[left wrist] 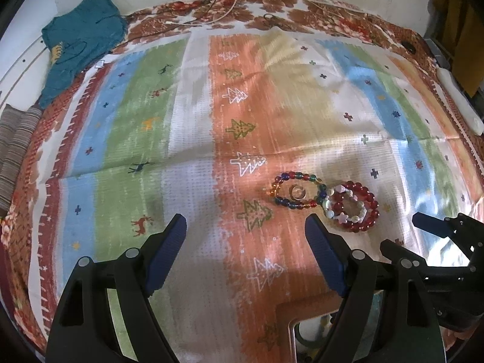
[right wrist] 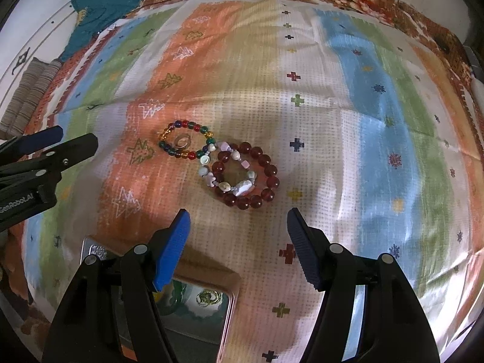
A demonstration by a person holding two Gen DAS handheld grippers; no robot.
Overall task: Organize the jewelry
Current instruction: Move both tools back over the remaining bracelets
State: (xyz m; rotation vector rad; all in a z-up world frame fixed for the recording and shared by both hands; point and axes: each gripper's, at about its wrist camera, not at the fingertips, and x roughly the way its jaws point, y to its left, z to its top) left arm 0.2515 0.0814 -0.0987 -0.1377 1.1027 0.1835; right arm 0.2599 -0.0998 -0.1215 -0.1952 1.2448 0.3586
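Three bead bracelets lie together on the striped cloth. A multicolour bracelet (left wrist: 298, 190) (right wrist: 184, 140) rings a small metal ring (left wrist: 298, 192) (right wrist: 182, 141). A dark red bracelet (left wrist: 364, 207) (right wrist: 257, 178) lies under a pale shell-and-stone bracelet (left wrist: 340, 204) (right wrist: 225, 166). An open jewelry box (left wrist: 305, 329) (right wrist: 193, 299) with several pieces inside sits near the front. My left gripper (left wrist: 245, 224) is open and empty, left of the bracelets. My right gripper (right wrist: 237, 216) is open and empty, just short of the red bracelet; it also shows in the left wrist view (left wrist: 405, 233).
A teal garment (left wrist: 78, 45) (right wrist: 106, 3) lies at the far left corner. Striped folded fabric (left wrist: 15, 145) (right wrist: 30, 96) lies at the left edge. Cables (left wrist: 217, 9) run along the far edge. A white object (left wrist: 459, 103) lies at the right edge.
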